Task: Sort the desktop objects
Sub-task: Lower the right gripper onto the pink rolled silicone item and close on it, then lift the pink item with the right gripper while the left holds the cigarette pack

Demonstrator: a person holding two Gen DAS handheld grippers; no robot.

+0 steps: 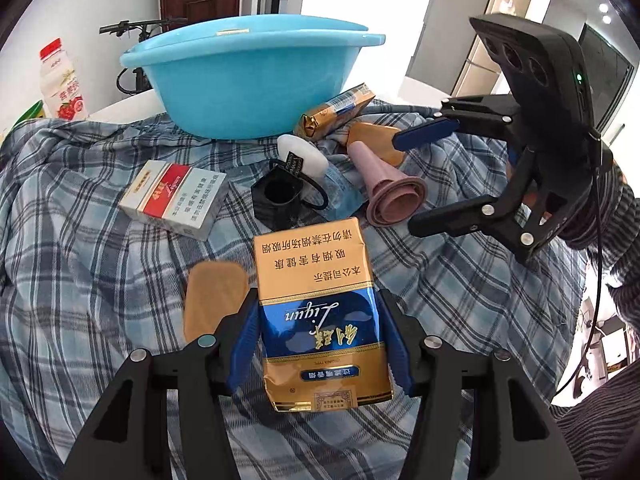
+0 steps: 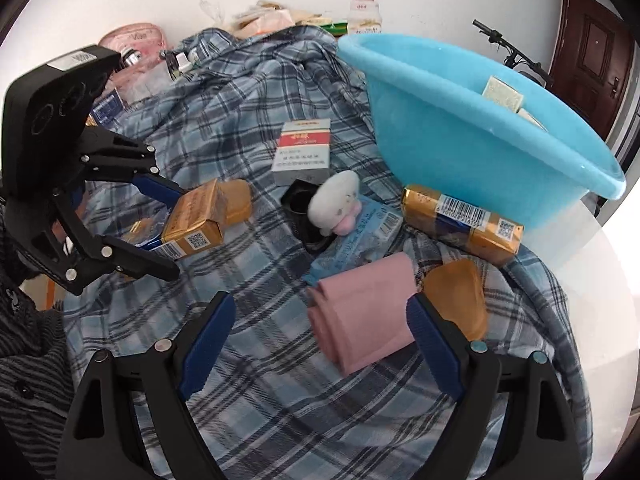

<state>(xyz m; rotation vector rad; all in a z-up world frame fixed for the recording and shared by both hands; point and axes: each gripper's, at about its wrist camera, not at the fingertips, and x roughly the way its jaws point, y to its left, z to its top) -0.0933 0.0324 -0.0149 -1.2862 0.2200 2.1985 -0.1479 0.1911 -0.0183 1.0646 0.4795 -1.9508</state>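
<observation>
My left gripper (image 1: pixel 320 340) is shut on a gold and blue cigarette pack (image 1: pixel 320 312), held just above the plaid cloth; it also shows in the right wrist view (image 2: pixel 196 220). My right gripper (image 2: pixel 320 344) is open and empty, its fingers either side of a rolled pink cloth (image 2: pixel 364 316); from the left wrist view it hangs open (image 1: pixel 416 184) by the pink roll (image 1: pixel 384 192). A blue basin (image 1: pixel 248 76) stands at the back, with pale pads inside (image 2: pixel 502 94). A red and white pack (image 1: pixel 172 200), a second gold pack (image 2: pixel 460 224), a white plush (image 2: pixel 336 200) and a black holder (image 1: pixel 280 196) lie around.
A plaid shirt (image 2: pixel 260 380) covers the round table. Tan pads lie on it (image 1: pixel 212 300) (image 2: pixel 456 296). A blue wipes packet (image 2: pixel 360 236) lies under the plush. A drink bottle (image 1: pixel 60 80) and clutter (image 2: pixel 132 52) stand at the table's edge.
</observation>
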